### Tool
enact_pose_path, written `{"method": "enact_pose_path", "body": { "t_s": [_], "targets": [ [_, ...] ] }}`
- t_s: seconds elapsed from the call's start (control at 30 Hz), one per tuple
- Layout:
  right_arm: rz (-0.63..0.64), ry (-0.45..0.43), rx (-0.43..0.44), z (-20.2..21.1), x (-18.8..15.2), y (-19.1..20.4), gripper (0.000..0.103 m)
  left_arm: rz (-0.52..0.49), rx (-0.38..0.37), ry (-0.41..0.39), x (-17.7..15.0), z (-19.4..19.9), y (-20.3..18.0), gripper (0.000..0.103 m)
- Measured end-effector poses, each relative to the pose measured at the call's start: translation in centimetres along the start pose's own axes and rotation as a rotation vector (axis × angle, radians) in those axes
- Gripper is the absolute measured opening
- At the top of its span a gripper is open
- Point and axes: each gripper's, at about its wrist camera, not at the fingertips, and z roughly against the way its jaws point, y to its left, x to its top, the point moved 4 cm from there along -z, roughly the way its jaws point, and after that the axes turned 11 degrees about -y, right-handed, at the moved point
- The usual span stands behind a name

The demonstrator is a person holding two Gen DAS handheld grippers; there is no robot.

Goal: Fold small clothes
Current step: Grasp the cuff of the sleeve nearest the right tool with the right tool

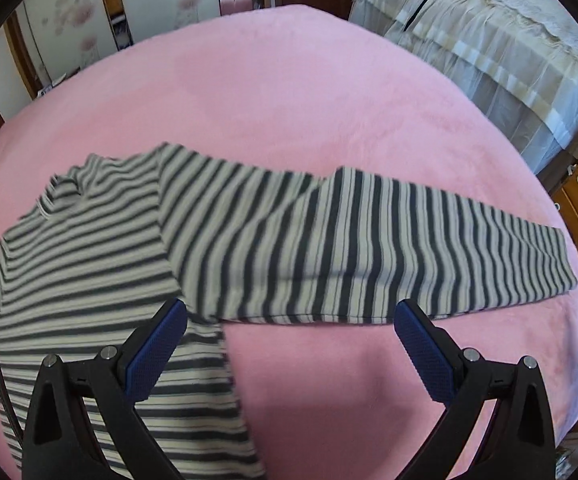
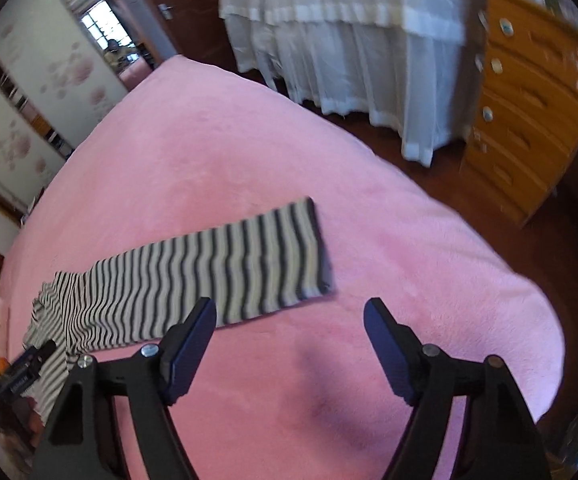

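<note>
A grey-and-white striped long-sleeved shirt (image 1: 137, 248) lies flat on the pink blanket (image 1: 289, 120). Its sleeve (image 1: 409, 256) stretches out to the right, cuff at the far right. My left gripper (image 1: 289, 312) is open and empty, hovering over the armpit area where the sleeve's lower edge meets the body. In the right wrist view the sleeve (image 2: 225, 272) runs from lower left to its cuff (image 2: 313, 248). My right gripper (image 2: 289, 312) is open and empty, just in front of the sleeve near the cuff. The other gripper's body (image 2: 25, 368) shows at the far left.
The pink blanket's right edge (image 2: 509, 280) drops to a dark wood floor. A bed with a white lace cover (image 2: 349, 40) stands behind, and a wooden drawer chest (image 2: 529, 112) at the right. A wardrobe with floral doors (image 1: 161, 8) stands at the back left.
</note>
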Motion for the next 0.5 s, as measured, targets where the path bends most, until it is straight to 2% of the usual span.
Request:
{"method": "enact_pose_path", "body": {
  "t_s": [0.1, 0.23, 0.37, 0.47, 0.5],
  "targets": [
    [-0.057, 0.040, 0.018, -1.7, -0.8, -1.1, 0.073, 0.001, 0.005, 0.008, -0.5, -1.1, -0.6, 0.103],
    [-0.097, 0.084, 0.039, -4.2, -1.5, -1.3, 0.062, 0.002, 0.006, 0.011, -0.8, -1.8, -1.4, 0.103],
    [-0.146, 0.066, 0.075, -6.1, -0.8, -1.1, 0.053, 0.015, 0.000, 0.013, -0.6, -1.8, -1.8, 0.103],
    [-0.173, 0.052, 0.113, -7.3, 0.0, -0.4, 0.037, 0.025, -0.013, 0.006, -0.5, -1.4, -2.1, 0.103],
    [-0.172, 0.056, 0.124, -7.8, 0.1, -0.1, 0.020, 0.029, -0.019, 0.003, -0.5, -1.2, -2.1, 0.103]
  ]
}}
